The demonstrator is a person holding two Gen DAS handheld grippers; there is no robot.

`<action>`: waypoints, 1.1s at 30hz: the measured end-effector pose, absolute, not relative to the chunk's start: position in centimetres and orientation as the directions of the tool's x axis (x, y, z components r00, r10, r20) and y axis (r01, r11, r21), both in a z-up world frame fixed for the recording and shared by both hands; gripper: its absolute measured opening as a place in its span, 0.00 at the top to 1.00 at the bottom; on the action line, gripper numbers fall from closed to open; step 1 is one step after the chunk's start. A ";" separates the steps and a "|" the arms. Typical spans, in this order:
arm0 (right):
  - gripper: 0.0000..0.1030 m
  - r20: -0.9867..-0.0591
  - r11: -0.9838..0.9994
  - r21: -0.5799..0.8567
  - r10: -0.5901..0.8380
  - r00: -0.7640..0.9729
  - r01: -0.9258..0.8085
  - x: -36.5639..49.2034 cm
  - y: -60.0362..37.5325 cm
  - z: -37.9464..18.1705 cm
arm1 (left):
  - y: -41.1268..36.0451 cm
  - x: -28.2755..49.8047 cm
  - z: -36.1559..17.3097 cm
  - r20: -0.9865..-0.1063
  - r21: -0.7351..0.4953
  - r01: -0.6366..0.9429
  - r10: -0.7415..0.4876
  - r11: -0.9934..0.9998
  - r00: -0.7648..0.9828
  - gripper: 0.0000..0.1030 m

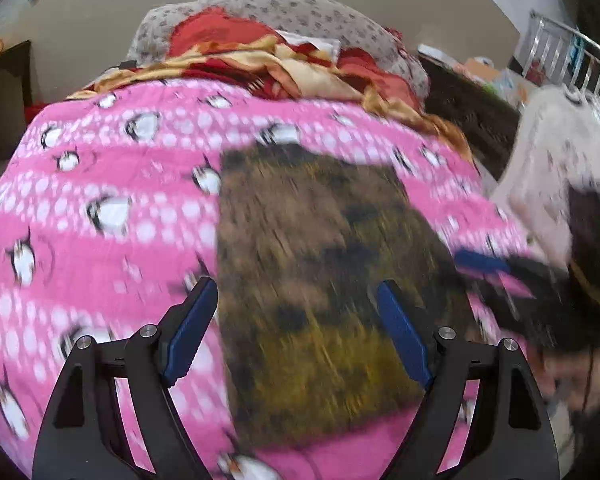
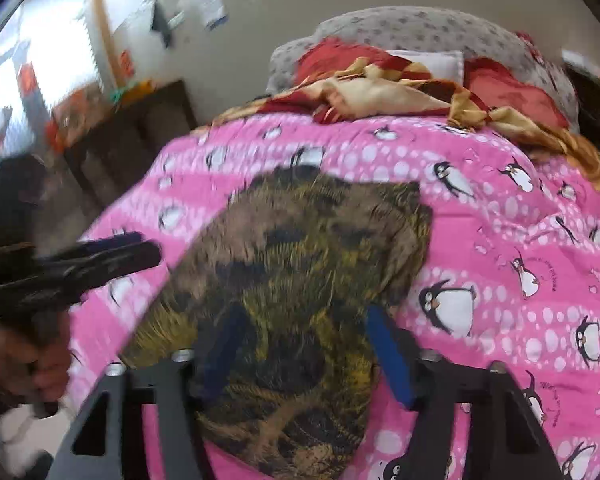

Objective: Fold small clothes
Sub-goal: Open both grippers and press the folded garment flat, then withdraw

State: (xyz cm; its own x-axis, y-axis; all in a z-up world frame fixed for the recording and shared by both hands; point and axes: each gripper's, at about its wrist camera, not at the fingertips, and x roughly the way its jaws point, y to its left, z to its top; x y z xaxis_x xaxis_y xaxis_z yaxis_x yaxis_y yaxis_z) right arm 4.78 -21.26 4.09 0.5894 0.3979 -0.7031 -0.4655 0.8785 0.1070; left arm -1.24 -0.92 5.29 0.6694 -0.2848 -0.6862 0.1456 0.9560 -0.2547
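Note:
A small brown, yellow and black patterned garment lies flat on the pink penguin-print bedspread; it also shows in the right wrist view. My left gripper is open and empty, its blue-padded fingers spread over the garment's near half. My right gripper is open and empty over the garment's near end. The right gripper also shows at the right of the left view, and the left gripper at the left of the right view. Both views are blurred by motion.
A red and gold blanket and a grey patterned pillow lie at the head of the bed. A dark cabinet stands left of the bed. A metal railing and a white cloth are at the right.

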 end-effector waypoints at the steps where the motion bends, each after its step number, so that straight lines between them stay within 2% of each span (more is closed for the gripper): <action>1: 0.55 -0.691 0.883 0.116 0.401 0.601 -0.455 5.1 -21.4 4.1 | -1.4 -2.1 4.9 -0.688 -0.261 0.155 -0.296 0.953 0.663 0.20; 5: 0.55 -0.646 0.884 0.181 0.438 0.625 -0.432 7.1 -21.5 5.3 | -2.7 -2.5 3.1 -0.727 -0.249 0.166 -0.298 0.954 0.618 0.20; 7: 0.55 -0.702 0.888 0.168 0.412 0.581 -0.428 8.5 -20.6 4.1 | -3.0 -2.1 1.3 -0.766 -0.246 0.163 -0.295 0.955 0.571 0.20; 9: 0.55 -0.801 0.913 0.116 0.319 0.506 -0.392 10.0 -19.9 1.1 | -3.7 -2.7 0.9 -0.752 -0.193 0.191 -0.270 0.962 0.602 0.20; 12: 0.53 -0.776 0.914 0.154 0.347 0.526 -0.376 10.0 -20.5 0.7 | -4.4 -3.3 0.6 -0.744 -0.137 0.213 -0.242 0.967 0.622 0.19; 15: 0.49 -0.791 0.914 0.204 0.365 0.491 -0.351 10.4 -21.0 0.9 | -3.6 -3.1 0.5 -0.731 -0.195 0.211 -0.286 0.958 0.619 0.19; 17: 0.46 -0.822 0.921 0.185 0.336 0.460 -0.342 10.3 -21.0 2.1 | -2.6 -3.1 0.4 -0.711 -0.248 0.214 -0.327 0.945 0.622 0.19; 20: 0.46 -0.784 0.922 0.169 0.341 0.519 -0.349 7.8 -21.1 4.7 | -1.8 -3.4 0.6 -0.687 -0.307 0.219 -0.375 0.926 0.622 0.19; 23: 0.46 -0.778 0.886 0.179 0.393 0.490 -0.427 4.8 -20.3 4.7 | -1.9 -3.5 0.7 -0.688 -0.299 0.223 -0.371 0.928 0.623 0.19; 25: 0.45 -0.843 0.892 0.093 0.306 0.442 -0.442 4.3 -19.3 1.4 | -2.4 -3.5 0.7 -0.698 -0.269 0.224 -0.350 0.937 0.624 0.19; 26: 0.44 -0.845 0.893 0.058 0.283 0.454 -0.447 4.1 -19.2 0.5 | -2.6 -3.5 0.6 -0.703 -0.253 0.224 -0.338 0.941 0.626 0.19; 28: 0.40 -0.812 0.891 0.053 0.300 0.500 -0.450 3.4 -19.3 0.5 | -2.7 -3.5 0.5 -0.706 -0.241 0.224 -0.329 0.944 0.627 0.19; 33: 0.41 -0.804 0.931 0.090 0.278 0.526 -0.355 2.4 -20.2 3.0 | -2.1 -3.6 0.3 -0.690 -0.273 0.224 -0.352 0.936 0.633 0.19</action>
State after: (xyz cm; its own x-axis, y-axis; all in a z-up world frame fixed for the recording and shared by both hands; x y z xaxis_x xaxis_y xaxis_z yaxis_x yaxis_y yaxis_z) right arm 2.39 -20.25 3.05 0.5261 0.2784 -0.8035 -0.3545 0.9307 0.0903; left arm -3.62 -2.05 0.34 0.6327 -0.3524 -0.6895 0.2241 0.9357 -0.2726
